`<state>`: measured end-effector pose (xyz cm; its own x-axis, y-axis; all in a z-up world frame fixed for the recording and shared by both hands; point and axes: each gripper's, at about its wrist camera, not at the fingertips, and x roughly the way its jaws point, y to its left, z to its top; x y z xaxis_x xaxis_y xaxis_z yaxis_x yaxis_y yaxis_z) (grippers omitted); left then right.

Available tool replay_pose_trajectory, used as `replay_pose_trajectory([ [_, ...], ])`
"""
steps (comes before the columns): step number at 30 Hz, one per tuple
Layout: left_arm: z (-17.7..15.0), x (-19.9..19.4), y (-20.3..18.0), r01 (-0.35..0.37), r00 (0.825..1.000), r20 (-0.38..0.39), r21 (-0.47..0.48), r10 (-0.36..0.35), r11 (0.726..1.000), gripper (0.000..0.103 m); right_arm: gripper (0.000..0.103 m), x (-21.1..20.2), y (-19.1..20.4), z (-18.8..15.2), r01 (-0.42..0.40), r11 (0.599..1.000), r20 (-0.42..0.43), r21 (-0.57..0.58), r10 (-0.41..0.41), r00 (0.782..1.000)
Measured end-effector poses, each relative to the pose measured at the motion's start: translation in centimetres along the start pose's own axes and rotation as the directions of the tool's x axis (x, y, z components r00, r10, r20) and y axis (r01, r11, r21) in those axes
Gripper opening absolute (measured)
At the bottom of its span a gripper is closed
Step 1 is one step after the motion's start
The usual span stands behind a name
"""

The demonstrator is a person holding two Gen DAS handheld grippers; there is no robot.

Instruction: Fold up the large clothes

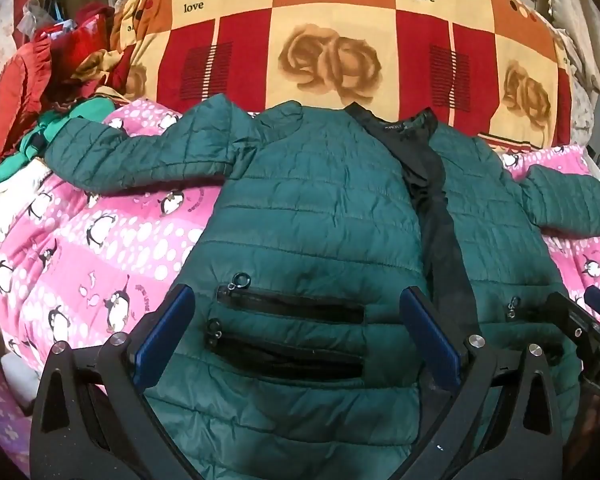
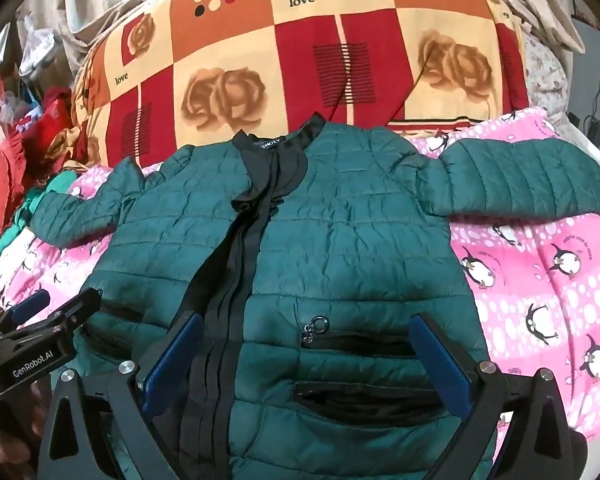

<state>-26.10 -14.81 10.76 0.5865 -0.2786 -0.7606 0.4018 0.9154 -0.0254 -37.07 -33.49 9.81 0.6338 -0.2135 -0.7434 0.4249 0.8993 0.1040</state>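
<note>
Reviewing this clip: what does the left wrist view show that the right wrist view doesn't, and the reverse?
Only the left wrist view shows the left gripper head-on, jaws open over the jacket's left-side pockets.

Only the right wrist view shows the whole right sleeve lying out on the pink penguin blanket, with the right gripper open above it.

Both show the green quilted jacket spread flat, front up, and the rose-patterned quilt behind.

My jacket lies flat on the blanket, a quilt at twelve o'clock, clothes pile at ten.

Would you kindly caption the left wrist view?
Open left gripper above a green quilted jacket spread on a pink penguin blanket.
</note>
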Motion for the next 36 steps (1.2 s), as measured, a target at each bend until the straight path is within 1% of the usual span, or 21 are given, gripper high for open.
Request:
replay_pose_trajectory([
  [3,-0.1,0.1,0.1,0.001,1.000,-0.004,0.003,-0.001,1.000,0.102,0.102,0.1,-0.3,-0.7,0.002,1.000,-0.004,-0.004,-0.002,1.000],
  [5,-0.2,0.3,0.1,0.000,1.000,-0.011,0.005,0.000,1.000,0.102,0.102,0.3,-0.3,0.5,0.002,1.000,-0.013,-0.012,-0.002,1.000],
  [6,-0.2,0.3,0.1,0.000,1.000,-0.014,0.006,0.001,1.000,0.102,0.102,0.4,-0.3,0.5,0.003,1.000,-0.013,-0.014,-0.003,1.000],
  [7,-0.2,0.3,0.1,0.000,1.000,-0.014,0.006,0.000,1.000,0.102,0.102,0.3,0.0,0.1,0.002,1.000,-0.011,-0.013,-0.002,1.000],
  [12,-0.2,0.4,0.1,0.001,1.000,-0.013,0.003,-0.001,1.000,0.102,0.102,0.5,0.1,0.1,0.006,1.000,-0.011,-0.014,-0.006,1.000],
  [16,-0.1,0.4,0.1,0.006,1.000,-0.013,0.001,-0.006,1.000,0.102,0.102,0.7,0.0,0.3,0.009,1.000,-0.034,-0.015,-0.010,0.999],
  [27,-0.3,1.0,-0.1,0.015,1.000,-0.024,0.001,-0.015,1.000,0.102,0.102,1.1,-0.4,0.2,0.009,1.000,-0.037,-0.008,-0.010,0.999],
  [29,-0.5,1.1,-0.2,0.016,1.000,-0.027,0.004,-0.016,1.000,0.102,0.102,1.3,-0.5,0.1,0.015,1.000,-0.055,-0.009,-0.015,0.998],
  [36,-0.6,1.3,-0.4,0.015,0.999,-0.030,0.003,-0.015,1.000,0.102,0.102,1.7,-0.6,-0.1,0.014,1.000,-0.064,-0.006,-0.014,0.998],
])
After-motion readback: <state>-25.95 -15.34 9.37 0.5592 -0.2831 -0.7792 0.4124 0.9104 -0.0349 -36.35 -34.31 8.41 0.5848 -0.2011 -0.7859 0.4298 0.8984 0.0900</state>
